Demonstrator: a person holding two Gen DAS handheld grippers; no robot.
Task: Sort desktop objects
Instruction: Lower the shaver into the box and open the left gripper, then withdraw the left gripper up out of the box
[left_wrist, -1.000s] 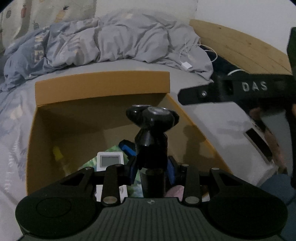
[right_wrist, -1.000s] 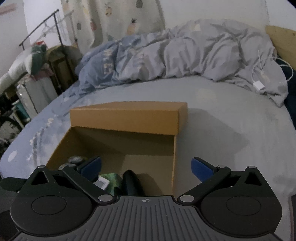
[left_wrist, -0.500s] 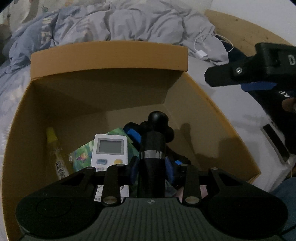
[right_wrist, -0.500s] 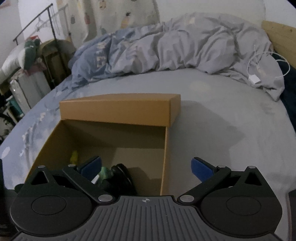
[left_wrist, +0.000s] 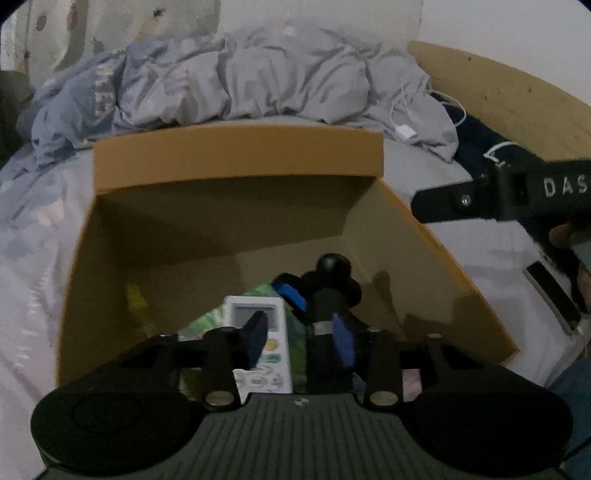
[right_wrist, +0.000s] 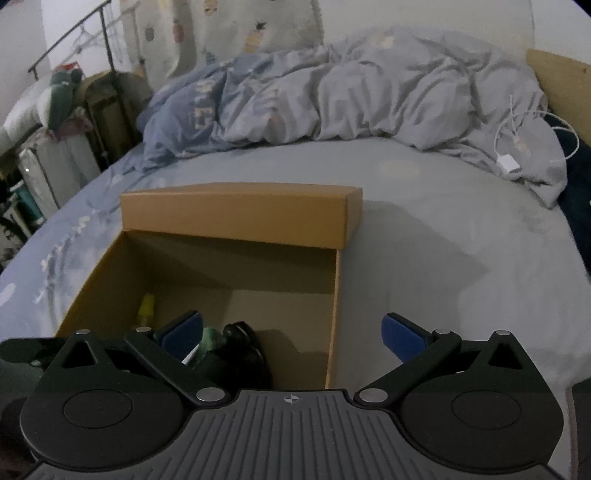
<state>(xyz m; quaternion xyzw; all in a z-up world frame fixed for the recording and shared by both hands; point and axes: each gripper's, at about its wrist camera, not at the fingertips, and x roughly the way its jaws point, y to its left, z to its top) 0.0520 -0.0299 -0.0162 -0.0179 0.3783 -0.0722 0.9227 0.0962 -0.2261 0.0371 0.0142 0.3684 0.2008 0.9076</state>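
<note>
A bed (right_wrist: 424, 266) with a pale grey sheet fills both views, a rumpled grey-blue duvet (right_wrist: 332, 99) heaped at its far end. A white charger and cable (right_wrist: 508, 162) lie on the duvet's right edge.

On the sheet sits an open brown cardboard box (left_wrist: 236, 158), its lid flap standing up along the far side. Inside it lie a white remote with a small screen (left_wrist: 264, 332), a green printed packet (left_wrist: 207, 321) under it, a yellow-capped tube (left_wrist: 135, 295) by the left wall, and a blue-edged thing too dark to name.

The left claw (left_wrist: 299, 339) hangs over the near part of the box, tilted down into it. Its jaws are opening: the two blue pads stand apart, and a black electric shaver (left_wrist: 328, 295) lies between them, its round head pointing away toward the box's far wall. The right pad is right at the shaver's body, the left pad is clear of it with the remote showing in the gap, so the shaver is no longer squeezed. Whether it rests on the box floor cannot be told.

The right claw (right_wrist: 291, 332) hovers at the box's near right corner, jaws spread wide and holding nothing. Its left pad is over the box, where the shaver's dark head (right_wrist: 240, 339) shows, and its right pad is over the bare sheet outside the wall. In the left view its black arm marked "DAS" (left_wrist: 517, 188) reaches in from the right, beside the box.
</note>
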